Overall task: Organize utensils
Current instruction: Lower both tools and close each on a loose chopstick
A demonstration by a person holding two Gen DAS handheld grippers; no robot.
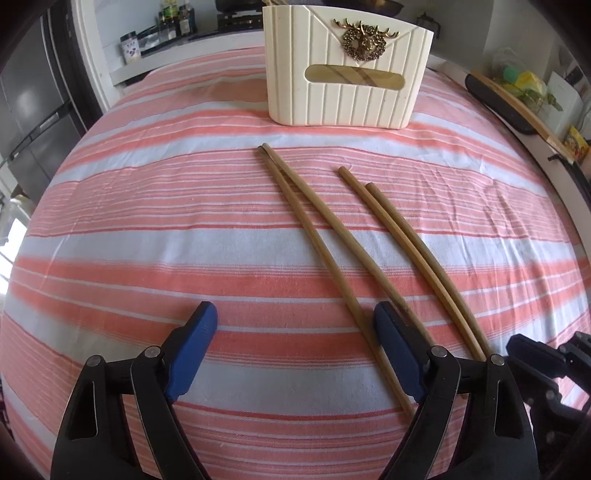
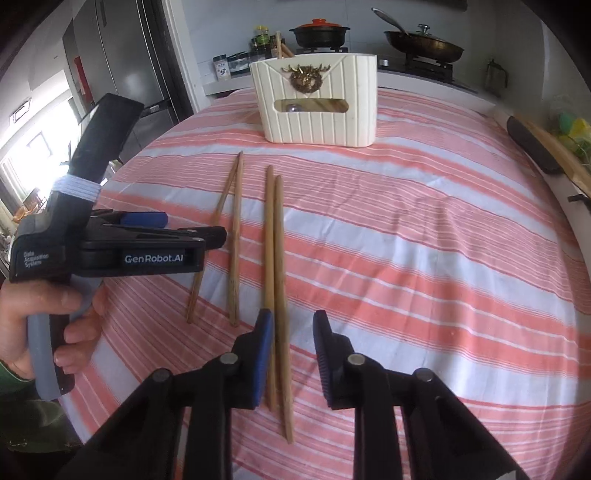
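Note:
Two pairs of wooden chopsticks lie on the striped cloth in front of a cream ribbed holder (image 1: pixel 347 74) (image 2: pixel 317 107) with a gold deer emblem. My left gripper (image 1: pixel 293 317) (image 2: pixel 192 227) stands wide open over the left pair (image 1: pixel 314 236) (image 2: pixel 236 221). One stick runs just inside its right finger (image 1: pixel 391 332) and the other passes under that finger. My right gripper (image 2: pixel 292 319) (image 1: pixel 535 354) straddles the near ends of the right pair (image 2: pixel 275 240) (image 1: pixel 413 251). The sticks lie against its left pad (image 2: pixel 264 350), with a clear gap to the other pad. More chopsticks (image 2: pixel 279 44) stand in the holder.
A hand (image 2: pixel 70 317) holds the left gripper's handle at the left. Behind the table are a stove with a pot (image 2: pixel 319 31) and a pan (image 2: pixel 424 44), jars (image 2: pixel 236 62) and a fridge (image 2: pixel 122 51). A dark chair back (image 2: pixel 532 147) lines the table's right edge.

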